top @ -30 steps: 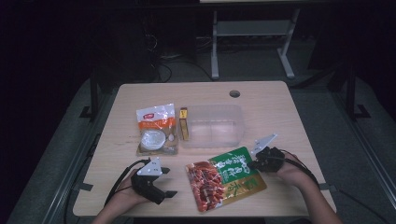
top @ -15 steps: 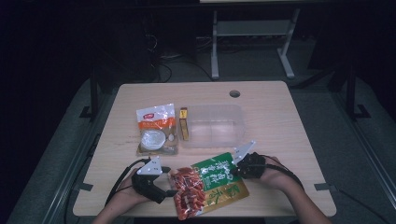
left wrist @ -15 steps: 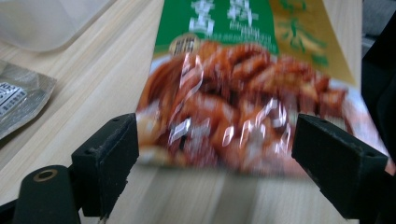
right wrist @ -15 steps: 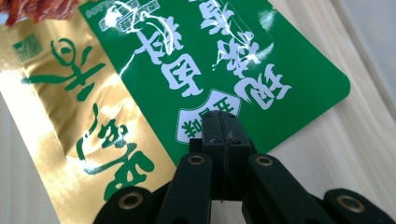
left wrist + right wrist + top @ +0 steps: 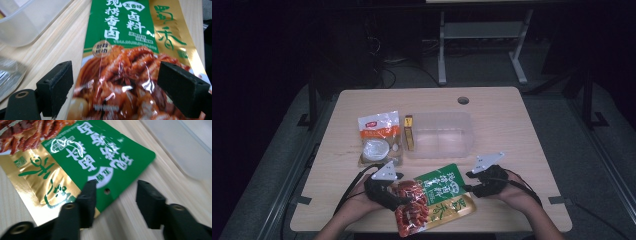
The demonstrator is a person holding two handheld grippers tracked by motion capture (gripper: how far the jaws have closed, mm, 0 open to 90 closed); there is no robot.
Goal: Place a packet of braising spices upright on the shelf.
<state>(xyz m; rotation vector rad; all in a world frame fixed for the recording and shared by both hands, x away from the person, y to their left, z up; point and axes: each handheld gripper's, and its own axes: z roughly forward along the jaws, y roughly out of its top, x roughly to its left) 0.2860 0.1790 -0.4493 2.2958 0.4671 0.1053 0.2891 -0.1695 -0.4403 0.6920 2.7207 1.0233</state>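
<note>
A green, gold and red snack packet (image 5: 432, 200) lies flat near the table's front edge. My left gripper (image 5: 396, 198) sits at its red end. In the left gripper view, that gripper (image 5: 120, 90) is wide open, the packet (image 5: 125, 62) lying between the jaws with neither pad touching it. My right gripper (image 5: 469, 186) is at the packet's green end. Its jaws (image 5: 116, 195) have just been opening and stand half apart over the packet's green top corner (image 5: 100, 157), gripping nothing.
Behind the packet stands a clear plastic tub (image 5: 439, 134), with a small yellow box (image 5: 409, 132) against its left wall. An orange and white pouch (image 5: 379, 137) lies left of that. A cable hole (image 5: 463, 100) sits near the far edge.
The right gripper slid the packet leftward towards the left gripper, then let go of its green end. The left gripper edged right, onto the packet's red end.
</note>
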